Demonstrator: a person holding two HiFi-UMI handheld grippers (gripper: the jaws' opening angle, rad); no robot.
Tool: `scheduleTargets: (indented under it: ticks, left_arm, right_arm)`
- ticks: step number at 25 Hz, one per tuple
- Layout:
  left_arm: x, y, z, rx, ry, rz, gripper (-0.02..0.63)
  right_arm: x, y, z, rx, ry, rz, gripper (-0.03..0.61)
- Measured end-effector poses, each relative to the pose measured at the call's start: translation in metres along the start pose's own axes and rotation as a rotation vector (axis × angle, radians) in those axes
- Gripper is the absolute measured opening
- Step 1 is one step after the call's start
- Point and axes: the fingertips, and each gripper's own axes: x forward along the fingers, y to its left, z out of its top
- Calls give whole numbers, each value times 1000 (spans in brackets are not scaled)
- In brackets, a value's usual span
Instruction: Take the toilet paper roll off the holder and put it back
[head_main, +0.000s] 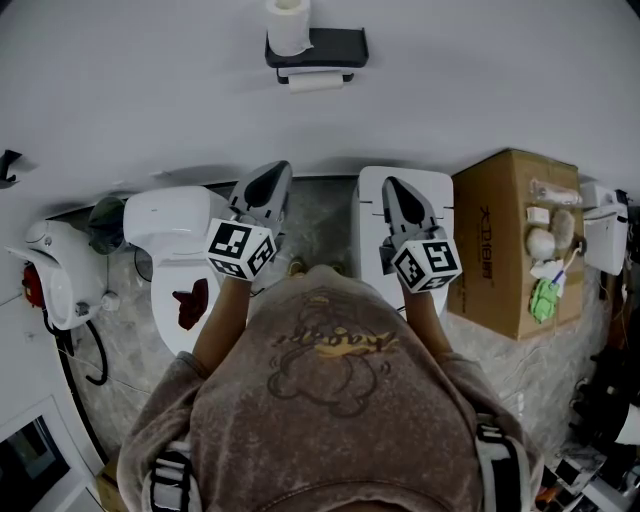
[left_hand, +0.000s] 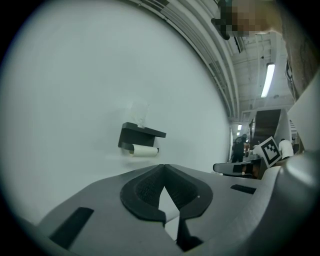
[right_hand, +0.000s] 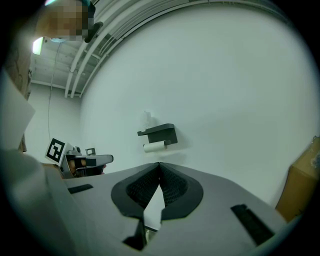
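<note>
A dark wall holder (head_main: 318, 48) carries a toilet paper roll (head_main: 315, 83) on its bar, and a second roll (head_main: 289, 25) stands upright on its top shelf. Both grippers are held low in front of the person, well short of the wall. My left gripper (head_main: 275, 170) is shut, tips touching, with nothing between them (left_hand: 163, 167). My right gripper (head_main: 390, 185) is likewise shut and empty (right_hand: 159, 165). The left gripper view shows the holder (left_hand: 141, 135) and hung roll (left_hand: 145, 150) ahead, slightly left. The right gripper view shows the holder (right_hand: 161, 133) and roll (right_hand: 154, 146) straight ahead.
A white toilet (head_main: 175, 225) stands below the left gripper, and a white cabinet (head_main: 420, 185) below the right one. A cardboard box (head_main: 510, 230) with small items on top sits at the right. A white fixture with a black hose (head_main: 55, 270) is at the far left.
</note>
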Motion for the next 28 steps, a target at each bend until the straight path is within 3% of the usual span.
scheduleTargets:
  ticks: [28]
  left_arm:
    - [-13, -1, 3, -38, -15, 22, 20]
  right_arm:
    - [-2, 13, -2, -4, 6, 22, -5]
